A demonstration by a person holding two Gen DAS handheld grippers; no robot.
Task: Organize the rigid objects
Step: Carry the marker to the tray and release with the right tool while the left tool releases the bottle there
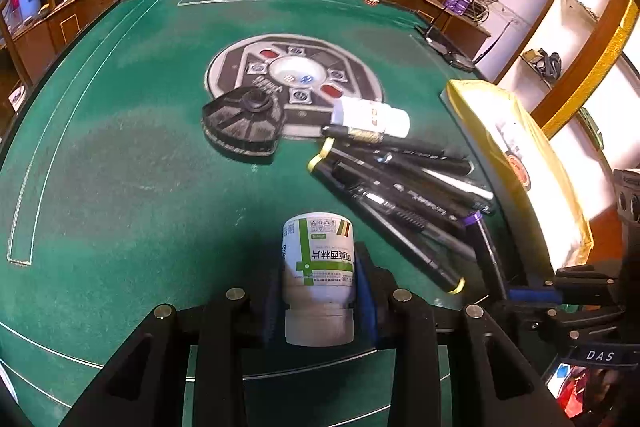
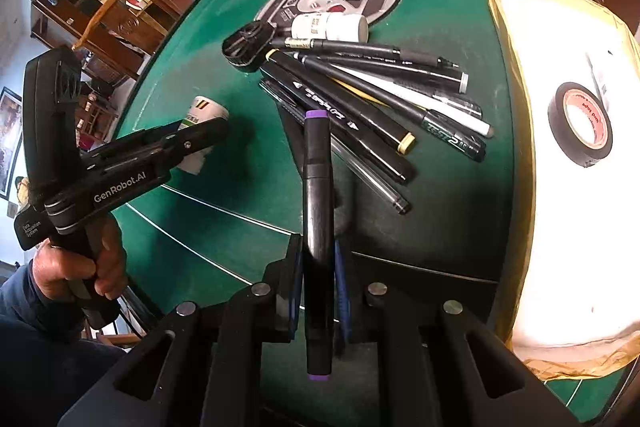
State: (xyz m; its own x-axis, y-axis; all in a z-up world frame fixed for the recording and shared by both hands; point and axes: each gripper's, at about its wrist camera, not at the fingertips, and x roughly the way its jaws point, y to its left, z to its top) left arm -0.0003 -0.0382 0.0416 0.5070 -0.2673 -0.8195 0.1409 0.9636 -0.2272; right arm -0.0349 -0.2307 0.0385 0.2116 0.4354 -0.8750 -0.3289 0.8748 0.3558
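Note:
My left gripper (image 1: 320, 291) is shut on a white pill bottle (image 1: 318, 259) with a green label, held above the green felt table (image 1: 120, 167); the bottle also shows in the right wrist view (image 2: 206, 115). My right gripper (image 2: 318, 267) is shut on a black marker with purple ends (image 2: 318, 227), held upright above the table. A pile of several black pens and markers (image 1: 400, 187) lies on the felt, also in the right wrist view (image 2: 380, 99). A second white bottle (image 1: 372, 117) lies on its side beyond the pile.
A black fan-shaped plastic part (image 1: 244, 125) lies left of the pens. A round grey control panel (image 1: 294, 67) sits in the table's centre. A yellow padded envelope (image 2: 560, 167) lies at the right with a roll of black tape (image 2: 580, 125) on it.

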